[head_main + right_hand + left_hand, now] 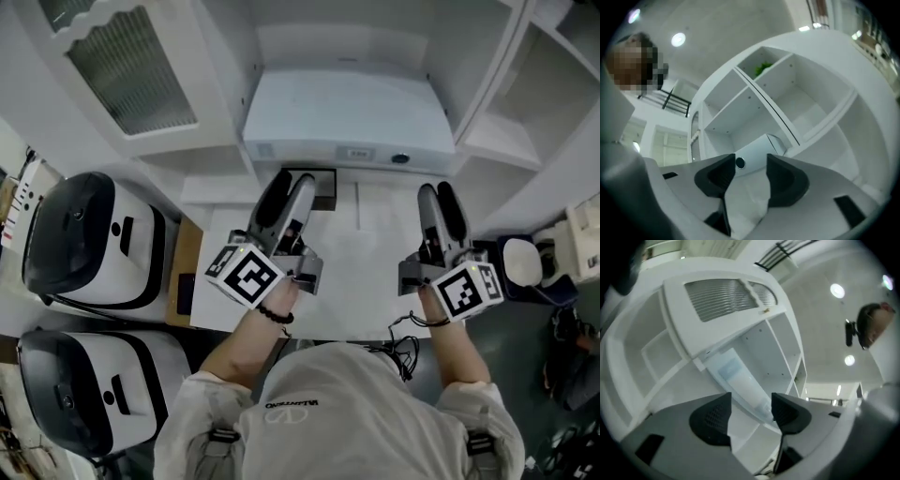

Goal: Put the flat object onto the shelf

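Observation:
The flat white box (347, 117) lies on the lower shelf of the white cabinet, straight ahead of me, a small dark round button on its front edge. Both grippers hover over the white counter (370, 281), short of the box and apart from it. My left gripper (287, 187) is open with nothing between its jaws. In the left gripper view the box (740, 380) shows beyond the gripper (751, 405). My right gripper (438, 195) is open and empty too. The right gripper view has the box (757, 151) just past the gripper (751, 168).
Two white and black appliances (89, 239) (84, 394) stand at the left. A cabinet door with ribbed glass (131, 70) hangs open at upper left. A black square item (324, 184) sits by the left gripper. Open shelf bays (787, 93) rise at the right.

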Available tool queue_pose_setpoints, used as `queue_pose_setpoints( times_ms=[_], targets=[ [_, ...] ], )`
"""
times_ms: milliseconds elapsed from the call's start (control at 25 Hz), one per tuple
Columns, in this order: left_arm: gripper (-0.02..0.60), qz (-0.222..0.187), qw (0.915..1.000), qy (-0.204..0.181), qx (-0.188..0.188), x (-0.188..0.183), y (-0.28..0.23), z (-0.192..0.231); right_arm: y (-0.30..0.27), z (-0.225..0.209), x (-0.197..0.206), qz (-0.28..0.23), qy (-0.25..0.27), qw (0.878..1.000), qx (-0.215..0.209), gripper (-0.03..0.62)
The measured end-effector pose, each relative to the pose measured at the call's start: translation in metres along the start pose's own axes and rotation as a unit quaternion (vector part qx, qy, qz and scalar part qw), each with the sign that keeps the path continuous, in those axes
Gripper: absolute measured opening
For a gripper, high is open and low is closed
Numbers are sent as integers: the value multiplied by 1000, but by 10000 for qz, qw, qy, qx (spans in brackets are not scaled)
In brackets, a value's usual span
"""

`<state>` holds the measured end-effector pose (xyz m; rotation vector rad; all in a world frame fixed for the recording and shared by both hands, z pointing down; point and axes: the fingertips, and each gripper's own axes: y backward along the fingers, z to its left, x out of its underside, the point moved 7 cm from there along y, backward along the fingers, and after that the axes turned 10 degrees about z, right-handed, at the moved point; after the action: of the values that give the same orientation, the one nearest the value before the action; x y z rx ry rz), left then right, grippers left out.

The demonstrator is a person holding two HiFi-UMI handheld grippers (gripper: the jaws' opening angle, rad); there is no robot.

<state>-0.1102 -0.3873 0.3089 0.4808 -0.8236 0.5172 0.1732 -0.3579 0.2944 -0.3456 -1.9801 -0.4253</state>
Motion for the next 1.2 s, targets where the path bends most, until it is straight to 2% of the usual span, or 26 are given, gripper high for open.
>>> queue_pose_setpoints(
  times_ms=[80, 160, 240, 320, 400, 480, 960, 1200],
  targets=[
    [196, 90, 9948, -1015, -6, -5, 1, -13, 4, 13, -2, -140, 635, 9978, 110, 127],
    [90, 160, 9810, -1927, -145, -9, 0, -24, 0, 24, -3, -86, 1007, 9948, 105, 82],
    [5, 162, 9629, -2667, -379, -13, -3, -30, -9, 32, -2, 62, 1156, 9933, 55, 54],
    [5, 155, 9455, -3187, -650, -17, -7, -31, -20, 35, -1, 168, 1204, 9925, 85, 15],
    [5, 174, 9329, -3495, -854, -19, -14, -28, -30, 34, -2, 220, 1188, 9925, 174, 9],
    [5, 216, 9292, -3562, -963, -20, -21, -22, -42, 30, -2, 300, 1127, 9928, 286, 10],
    [5, 210, 9396, -3247, -1057, -31, -61, 8, -90, 6, -6, 359, 670, 9961, 443, 11],
    [5, 210, 9451, -3080, -1069, -35, -77, 19, -108, -3, -7, 344, 626, 9962, 504, 11]
  ],
)
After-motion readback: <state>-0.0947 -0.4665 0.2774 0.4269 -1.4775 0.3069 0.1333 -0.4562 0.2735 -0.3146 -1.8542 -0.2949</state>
